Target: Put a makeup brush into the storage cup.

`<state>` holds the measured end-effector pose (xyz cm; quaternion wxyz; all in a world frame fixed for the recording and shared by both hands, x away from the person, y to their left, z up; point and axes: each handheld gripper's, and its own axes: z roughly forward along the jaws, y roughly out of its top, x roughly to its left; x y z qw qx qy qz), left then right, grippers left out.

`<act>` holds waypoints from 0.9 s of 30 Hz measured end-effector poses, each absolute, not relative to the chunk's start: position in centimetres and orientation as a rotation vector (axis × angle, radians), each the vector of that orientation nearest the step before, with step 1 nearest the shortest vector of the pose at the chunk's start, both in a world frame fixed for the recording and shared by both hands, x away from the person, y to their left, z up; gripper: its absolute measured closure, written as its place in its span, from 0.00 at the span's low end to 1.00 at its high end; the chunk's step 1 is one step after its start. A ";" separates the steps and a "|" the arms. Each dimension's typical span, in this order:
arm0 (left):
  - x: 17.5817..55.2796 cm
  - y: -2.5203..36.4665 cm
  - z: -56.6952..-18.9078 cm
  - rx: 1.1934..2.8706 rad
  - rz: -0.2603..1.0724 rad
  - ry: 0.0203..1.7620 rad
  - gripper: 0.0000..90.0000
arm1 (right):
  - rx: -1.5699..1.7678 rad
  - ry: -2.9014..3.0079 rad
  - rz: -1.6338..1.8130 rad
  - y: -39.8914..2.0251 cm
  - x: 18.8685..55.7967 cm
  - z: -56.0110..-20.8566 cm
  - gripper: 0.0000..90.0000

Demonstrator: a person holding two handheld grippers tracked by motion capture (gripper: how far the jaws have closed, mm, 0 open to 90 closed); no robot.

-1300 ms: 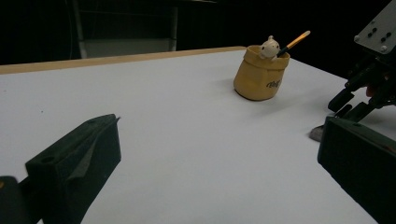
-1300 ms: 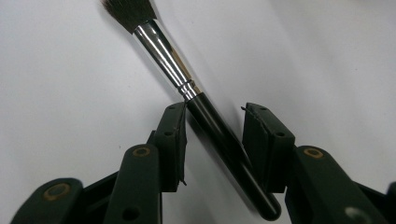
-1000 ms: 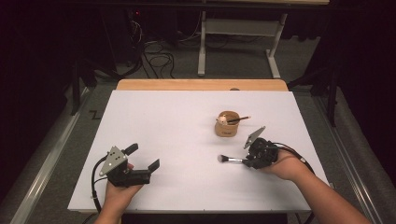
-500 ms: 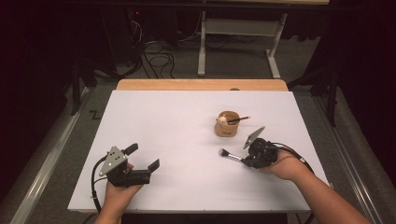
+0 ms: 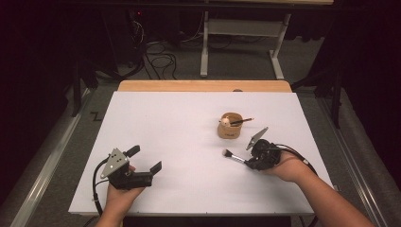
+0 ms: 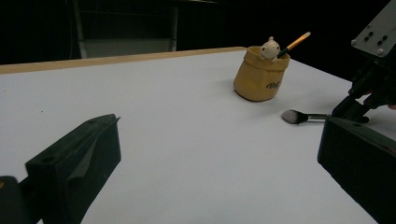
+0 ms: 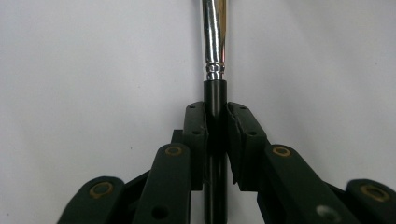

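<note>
The right gripper [image 7: 217, 135] has just been closing and now pinches the brush [image 5: 233, 155] handle at the table's [image 5: 165, 127] near right (bristles cropped up close). Pot [image 6: 261, 74] lettering is unreadable. Left gripper [image 5: 144, 160] gapes, empty.

Dark room, grey floor [image 5: 61, 142], white table [image 5: 179, 127]

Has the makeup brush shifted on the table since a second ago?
No. The makeup brush lies at the same spot below and just left of the tan pot, with the right gripper closing on its black handle.
</note>
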<state>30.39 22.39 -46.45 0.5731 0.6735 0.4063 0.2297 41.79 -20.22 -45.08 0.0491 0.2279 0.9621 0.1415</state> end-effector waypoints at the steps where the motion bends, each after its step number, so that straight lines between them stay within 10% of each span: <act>1: 30.4 22.4 -46.4 1.578 0.538 0.953 0.01 | 0.711 2.931 0.430 -20.2 41.7 -45.1 0.88; 27: 30.4 22.4 -46.4 1.572 0.541 0.955 0.01 | 0.725 2.931 0.378 -19.7 41.9 -44.9 0.90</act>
